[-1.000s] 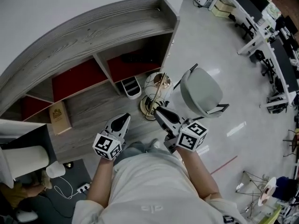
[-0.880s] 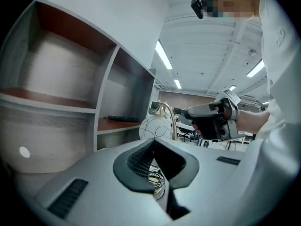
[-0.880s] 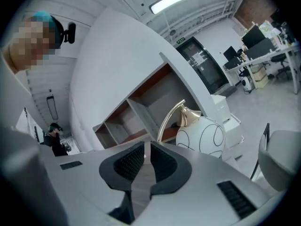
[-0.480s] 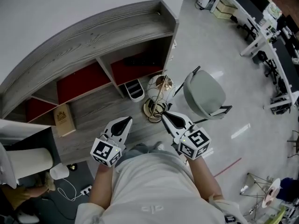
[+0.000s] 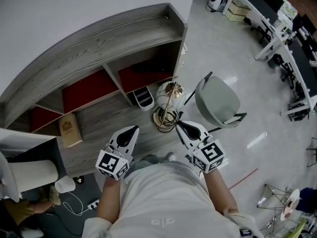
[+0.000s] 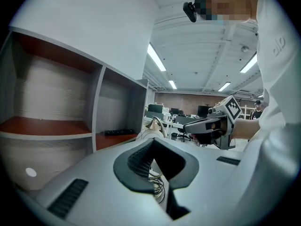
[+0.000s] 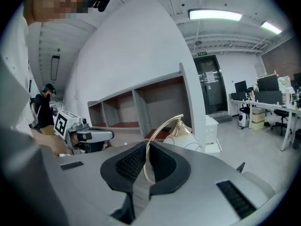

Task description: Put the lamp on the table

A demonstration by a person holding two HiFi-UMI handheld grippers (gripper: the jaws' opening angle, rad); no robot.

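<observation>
The lamp (image 5: 167, 92) has a white globe shade, a curved gold stem (image 7: 160, 128) and a round base with a coiled cable, and it stands at the right end of the grey wooden desk (image 5: 99, 118). My right gripper (image 5: 179, 124) reaches in from the near side. Its jaws have just been closing, and in the right gripper view my right gripper (image 7: 146, 159) is shut on the gold stem. My left gripper (image 5: 132, 129) hovers over the desk left of the lamp, shut and holding nothing. In the left gripper view the shade (image 6: 149, 126) shows beyond my left gripper (image 6: 153, 145).
A shelf unit with red-floored cubbies (image 5: 89, 83) rises behind the desk. A grey office chair (image 5: 216, 100) stands just right of the lamp. A brown box (image 5: 69, 129) lies on the desk's left part and a white tray (image 5: 143, 95) by the lamp. Office desks fill the far right.
My right gripper has rolled and its jaws have come together on the lamp's gold stem. The left gripper has risen a little and stays beside the lamp.
</observation>
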